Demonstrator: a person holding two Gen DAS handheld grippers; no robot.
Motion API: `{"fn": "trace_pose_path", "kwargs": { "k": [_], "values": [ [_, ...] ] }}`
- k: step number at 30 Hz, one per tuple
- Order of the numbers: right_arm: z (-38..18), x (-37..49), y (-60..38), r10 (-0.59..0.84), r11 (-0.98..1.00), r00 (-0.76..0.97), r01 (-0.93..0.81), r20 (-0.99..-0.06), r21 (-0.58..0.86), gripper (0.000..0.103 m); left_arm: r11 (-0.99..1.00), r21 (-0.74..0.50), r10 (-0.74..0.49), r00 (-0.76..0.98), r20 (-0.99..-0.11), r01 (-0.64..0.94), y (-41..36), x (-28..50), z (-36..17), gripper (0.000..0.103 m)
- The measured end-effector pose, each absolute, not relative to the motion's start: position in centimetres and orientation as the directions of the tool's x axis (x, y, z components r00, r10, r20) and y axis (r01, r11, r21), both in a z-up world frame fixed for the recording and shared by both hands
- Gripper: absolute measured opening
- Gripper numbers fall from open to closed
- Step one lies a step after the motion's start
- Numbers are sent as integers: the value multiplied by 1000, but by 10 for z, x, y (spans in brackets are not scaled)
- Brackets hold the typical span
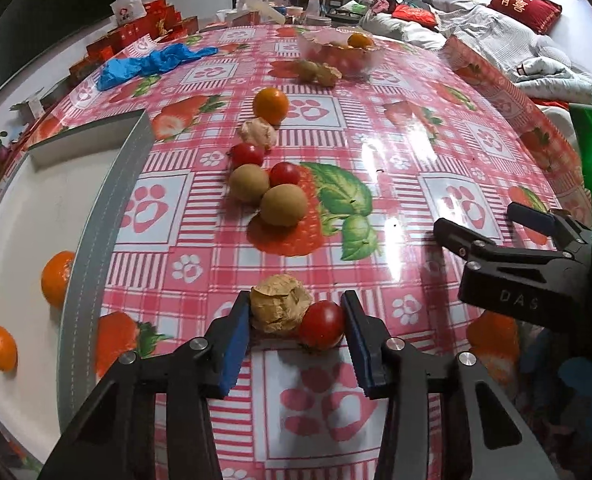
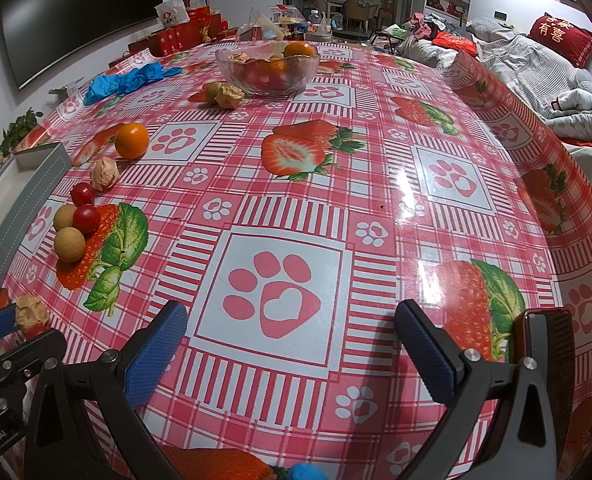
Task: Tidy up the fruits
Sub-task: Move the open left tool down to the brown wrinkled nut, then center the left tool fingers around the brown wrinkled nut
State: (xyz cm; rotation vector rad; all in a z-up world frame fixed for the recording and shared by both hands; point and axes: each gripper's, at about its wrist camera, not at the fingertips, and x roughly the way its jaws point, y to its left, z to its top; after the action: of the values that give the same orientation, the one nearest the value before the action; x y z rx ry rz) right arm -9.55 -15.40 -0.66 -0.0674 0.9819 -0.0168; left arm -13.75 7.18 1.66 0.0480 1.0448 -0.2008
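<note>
now left tool (image 1: 296, 320) around tomato (image 1: 322, 325)

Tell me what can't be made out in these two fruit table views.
- Glass bowl: fruits at the bottom, blurred behind the glass, right wrist view.
- White tray: its near end, cut by the left wrist frame edge.
- Left gripper: whether its pads touch the husked fruit and cherry tomato.

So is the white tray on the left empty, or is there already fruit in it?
Not empty. The left wrist view shows two oranges lying on the white tray floor, behind its grey rim. The rest of the tray is out of frame.
</note>
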Motion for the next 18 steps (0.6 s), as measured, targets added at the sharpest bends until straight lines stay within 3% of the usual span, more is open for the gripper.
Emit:
{"fn": "trace_pose_path", "kwargs": {
  "k": [4,5,7,12,18],
  "values": [
    [-7,-95,-154,-45,998,555,-16,-830,-65,103,982,-73,-152,498,-854,175,80,-140,22,50],
    [-7,-95,-154,-45,998,555,-16,-830,-65,103,982,-82,-159,502,-850,172,83,-139,24,67],
    [-7,-95,-154,-45,998,556,-16,-830,-65,103,986,-91,-153,536,-830,141,89,-141,29,83],
    [-7,-95,-154,-45,998,556,-16,-830,-65,103,982,-166,-186,527,-829,86,103,-132,32,83],
    [-7,-95,-154,-45,998,556,-16,-830,-65,103,989,-147,-141,502,-853,29,110,-126,20,83]
  ]
}}
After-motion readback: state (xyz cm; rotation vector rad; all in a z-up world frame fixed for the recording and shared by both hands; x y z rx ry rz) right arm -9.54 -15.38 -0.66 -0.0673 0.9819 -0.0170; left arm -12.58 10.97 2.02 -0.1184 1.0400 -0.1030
